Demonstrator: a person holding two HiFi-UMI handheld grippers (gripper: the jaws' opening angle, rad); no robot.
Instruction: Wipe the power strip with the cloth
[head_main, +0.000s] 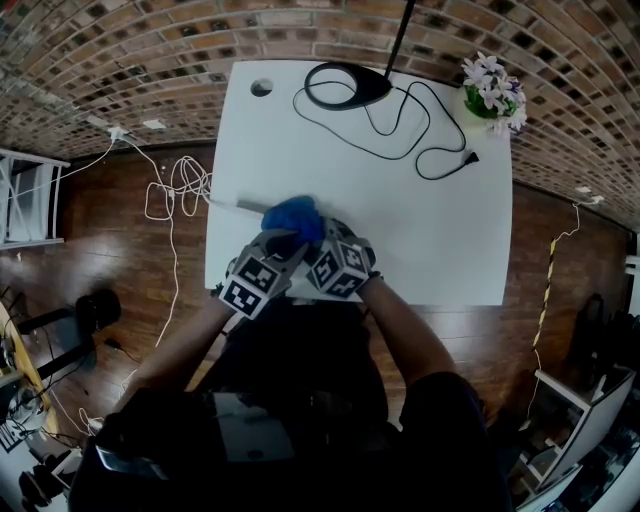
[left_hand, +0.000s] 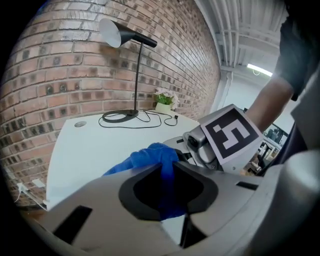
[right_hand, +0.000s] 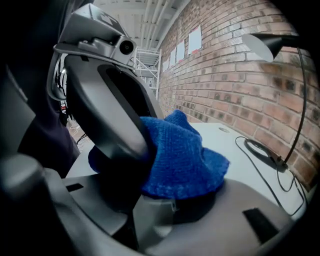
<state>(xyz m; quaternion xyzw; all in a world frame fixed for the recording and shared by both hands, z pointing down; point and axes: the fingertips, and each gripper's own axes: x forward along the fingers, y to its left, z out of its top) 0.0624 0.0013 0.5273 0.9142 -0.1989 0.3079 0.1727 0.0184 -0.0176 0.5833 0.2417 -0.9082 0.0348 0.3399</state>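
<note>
1. Jaws of the left gripper (left_hand: 169, 175) are clamped on a fold of the blue cloth (left_hand: 150, 157), which bunches out just ahead of them.
2. Right gripper (right_hand: 160, 202): jaws nearly together on a pale piece under the cloth, likely one end of the strip (head_main: 236, 207), whose rest runs left of both jaws on the worktop (head_main: 400, 230).
3. Soft and light, the cloth holds by a pinched fold. The strip looks stiff, light and prone to slide, so pin one end.

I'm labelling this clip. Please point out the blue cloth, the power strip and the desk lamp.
blue cloth (head_main: 297, 217): head view, bunched top.
power strip (head_main: 238, 206): head view, bare end left of the cloth.
desk lamp (left_hand: 111, 31): left gripper view, its shade.
</note>
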